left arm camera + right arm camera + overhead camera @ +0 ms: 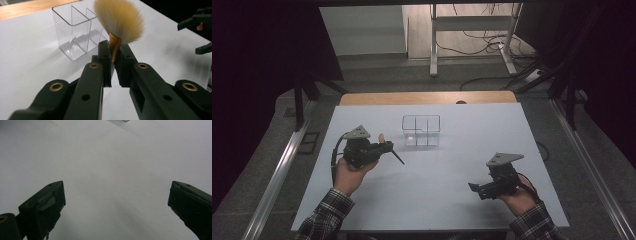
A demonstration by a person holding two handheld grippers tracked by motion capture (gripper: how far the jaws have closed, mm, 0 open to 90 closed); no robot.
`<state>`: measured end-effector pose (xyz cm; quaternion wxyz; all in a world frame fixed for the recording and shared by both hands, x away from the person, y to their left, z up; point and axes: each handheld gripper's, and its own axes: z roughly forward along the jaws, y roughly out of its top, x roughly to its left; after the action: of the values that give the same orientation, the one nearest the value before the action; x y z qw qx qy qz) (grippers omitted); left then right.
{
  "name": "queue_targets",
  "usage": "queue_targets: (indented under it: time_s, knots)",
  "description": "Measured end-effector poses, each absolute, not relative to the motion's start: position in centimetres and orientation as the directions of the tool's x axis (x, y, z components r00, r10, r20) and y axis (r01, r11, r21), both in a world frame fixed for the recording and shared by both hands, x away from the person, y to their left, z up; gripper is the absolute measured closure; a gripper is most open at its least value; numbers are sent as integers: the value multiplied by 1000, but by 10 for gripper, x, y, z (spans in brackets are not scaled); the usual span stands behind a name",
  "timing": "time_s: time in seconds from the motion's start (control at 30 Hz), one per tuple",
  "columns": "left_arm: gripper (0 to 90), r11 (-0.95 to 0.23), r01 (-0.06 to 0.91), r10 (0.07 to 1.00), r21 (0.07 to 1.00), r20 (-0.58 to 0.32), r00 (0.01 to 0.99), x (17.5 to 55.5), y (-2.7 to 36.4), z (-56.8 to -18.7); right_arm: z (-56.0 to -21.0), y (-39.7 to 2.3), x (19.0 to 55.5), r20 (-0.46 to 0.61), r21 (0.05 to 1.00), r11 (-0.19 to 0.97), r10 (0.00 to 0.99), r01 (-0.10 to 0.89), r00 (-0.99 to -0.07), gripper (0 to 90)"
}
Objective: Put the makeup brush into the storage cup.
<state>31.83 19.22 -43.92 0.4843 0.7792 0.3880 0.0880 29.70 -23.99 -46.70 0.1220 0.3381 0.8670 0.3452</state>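
A makeup brush [118, 20] with a fan of tan bristles and a copper ferrule stands between the jaws of my left gripper [114, 53], which is shut on the ferrule. In the high view the left gripper [387, 146] hovers at the table's left, and the brush's thin black handle [398, 157] sticks out to the lower right. A clear divided organizer [421, 130] stands upright just beyond it, also seen in the left gripper view [72, 30]. My right gripper [474, 189] is low at the front right, open [116, 197] over bare white table, nothing between its jaws.
The white tabletop [472, 145] has a wooden strip [427, 97] along its far edge. Metal rails [277, 175] run along both sides. A desk frame and loose cables [482, 42] lie on the floor behind the table.
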Motion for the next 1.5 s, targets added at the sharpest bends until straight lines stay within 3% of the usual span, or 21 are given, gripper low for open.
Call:
queue_targets:
  time_s: [0.67,1.5]
  knots:
    - [835,-214,512,697,832,-237,677,335,194,-425,-469,-264,285,38,680,475,738,559,-673,0]
    - [835,-214,472,718,855,-190,670,356,194,-396,-468,-270,280,38,693,453,753,560,-656,0]
